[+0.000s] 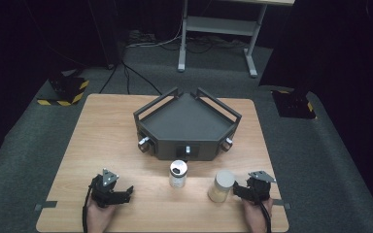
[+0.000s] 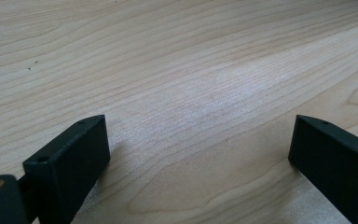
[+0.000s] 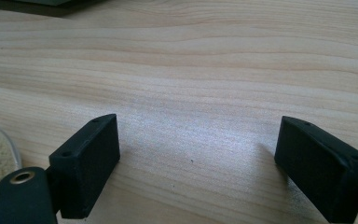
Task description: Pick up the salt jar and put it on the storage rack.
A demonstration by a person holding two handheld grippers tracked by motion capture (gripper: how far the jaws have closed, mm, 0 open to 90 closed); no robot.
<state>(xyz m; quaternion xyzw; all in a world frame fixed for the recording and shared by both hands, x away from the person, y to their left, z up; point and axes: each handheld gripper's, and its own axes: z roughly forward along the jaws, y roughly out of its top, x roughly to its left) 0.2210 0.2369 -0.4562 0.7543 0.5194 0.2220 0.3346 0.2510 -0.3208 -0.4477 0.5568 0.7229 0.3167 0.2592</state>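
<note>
We see a pale wooden table (image 1: 102,145) with a fine, wavy grain of light brown lines. On it stands a matt dark-grey tray (image 1: 187,121) with silver knobs on its front. The open jar (image 1: 178,174) is clear glass with a whitish fill and a dark mouth; the closed jar (image 1: 221,186) holds beige grains under a pale lid. The left gripper (image 1: 126,193) and the right gripper (image 1: 237,190) are black, each topped with a grey plate. The floor (image 1: 320,160) is dark grey carpet, with yellow-and-black striped blocks (image 1: 68,90).
</note>
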